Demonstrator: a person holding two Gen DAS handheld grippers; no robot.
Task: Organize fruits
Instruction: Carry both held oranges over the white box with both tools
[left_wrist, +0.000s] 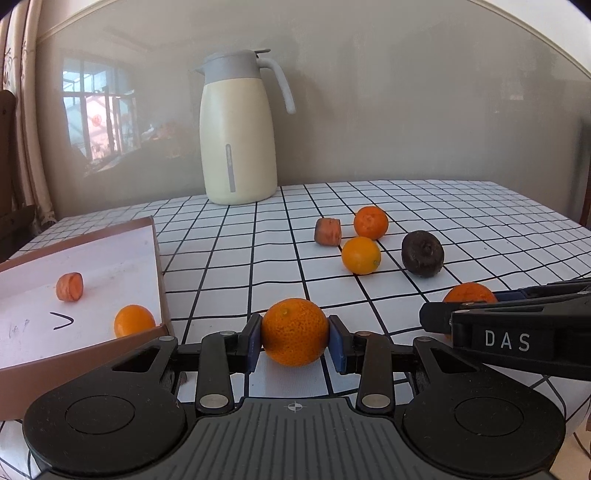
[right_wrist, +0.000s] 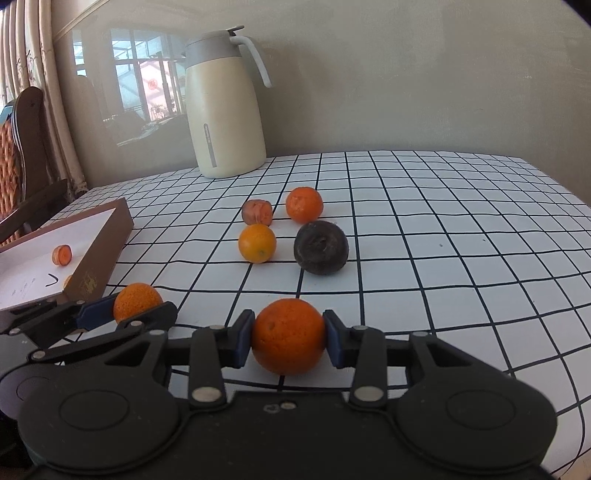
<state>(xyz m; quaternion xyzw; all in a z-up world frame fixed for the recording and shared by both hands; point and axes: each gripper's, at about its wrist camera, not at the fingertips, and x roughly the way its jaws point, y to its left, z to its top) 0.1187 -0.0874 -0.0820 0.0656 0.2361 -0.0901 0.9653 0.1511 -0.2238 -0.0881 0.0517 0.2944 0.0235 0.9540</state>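
Left wrist view showed my left gripper (left_wrist: 294, 339) pinching a mandarin (left_wrist: 294, 331) just right of the box (left_wrist: 157, 258), my right gripper (right_wrist: 288, 341) pinching another orange (right_wrist: 288, 341); next, I judged, came lifting both over the box wall.

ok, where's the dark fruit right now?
The dark fruit sits loose on the checked tablecloth, mid-table ahead of the right gripper. A yellow-orange fruit lies to its left, an orange just behind; the jug stands farther back.
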